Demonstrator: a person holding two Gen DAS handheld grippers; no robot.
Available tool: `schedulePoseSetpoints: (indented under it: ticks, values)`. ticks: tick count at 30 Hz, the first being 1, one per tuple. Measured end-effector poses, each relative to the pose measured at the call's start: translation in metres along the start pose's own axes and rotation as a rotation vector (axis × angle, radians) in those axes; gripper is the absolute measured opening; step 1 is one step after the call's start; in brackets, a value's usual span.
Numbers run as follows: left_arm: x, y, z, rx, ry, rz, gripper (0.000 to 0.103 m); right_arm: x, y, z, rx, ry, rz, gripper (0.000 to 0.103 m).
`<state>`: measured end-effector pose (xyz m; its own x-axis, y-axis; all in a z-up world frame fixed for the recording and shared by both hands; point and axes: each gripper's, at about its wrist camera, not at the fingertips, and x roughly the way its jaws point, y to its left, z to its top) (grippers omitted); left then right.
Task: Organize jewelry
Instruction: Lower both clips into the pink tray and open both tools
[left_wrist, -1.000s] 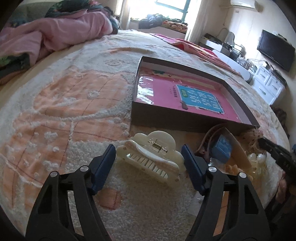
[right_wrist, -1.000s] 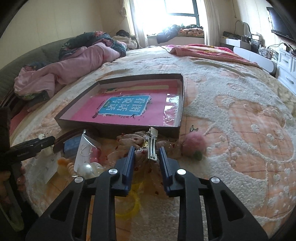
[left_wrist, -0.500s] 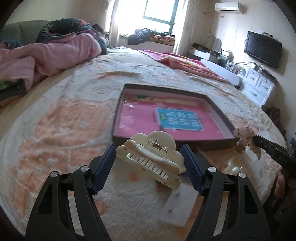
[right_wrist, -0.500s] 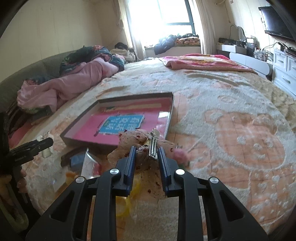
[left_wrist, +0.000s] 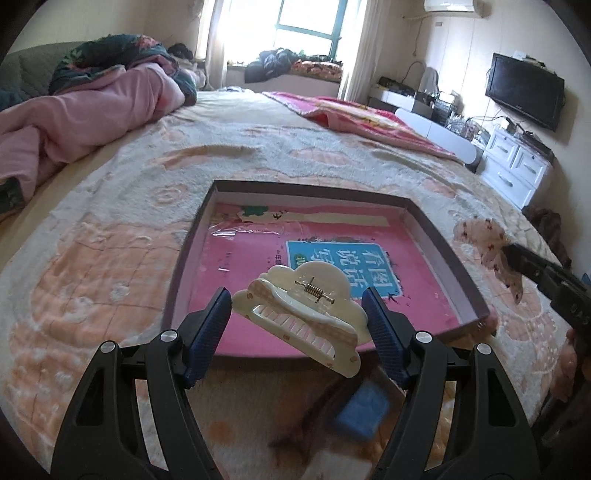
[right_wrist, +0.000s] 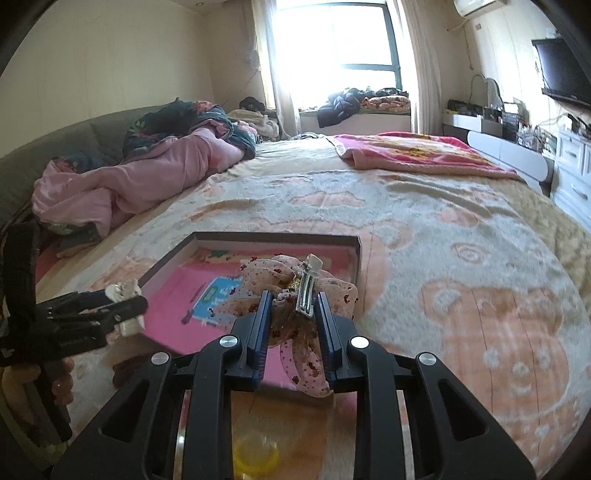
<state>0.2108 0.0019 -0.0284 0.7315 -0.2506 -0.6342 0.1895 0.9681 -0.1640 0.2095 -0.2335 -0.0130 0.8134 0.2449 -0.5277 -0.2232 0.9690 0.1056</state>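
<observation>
Both hand-held grippers higher now over tray (left_wrist: 448, 254), grasping claw clip (left_wrist: 306, 308) and bow clip (right_wrist: 295, 291)

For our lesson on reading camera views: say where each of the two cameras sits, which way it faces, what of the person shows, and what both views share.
Left wrist: on the left gripper, facing along its fingers to the box on the bed; holds a cream claw clip.
Right wrist: on the right gripper, facing the same box; holds a floral bow clip; a hand shows at left.
Shared: box, each other's gripper.
</observation>
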Motion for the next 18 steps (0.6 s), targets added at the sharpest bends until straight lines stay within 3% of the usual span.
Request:
schedulePoseSetpoints:
  ticks: [10,18]
  values:
    - [0.043,0.008,0.009,-0.007,0.083,0.022,0.064,0.056,0.006,0.016,-0.031,0.049,-0.024,0.023]
    - [0.063,0.013,0.007,-0.001,0.136,0.013,0.064,0.100,0.007,0.012,-0.022,0.151,-0.035,0.023]
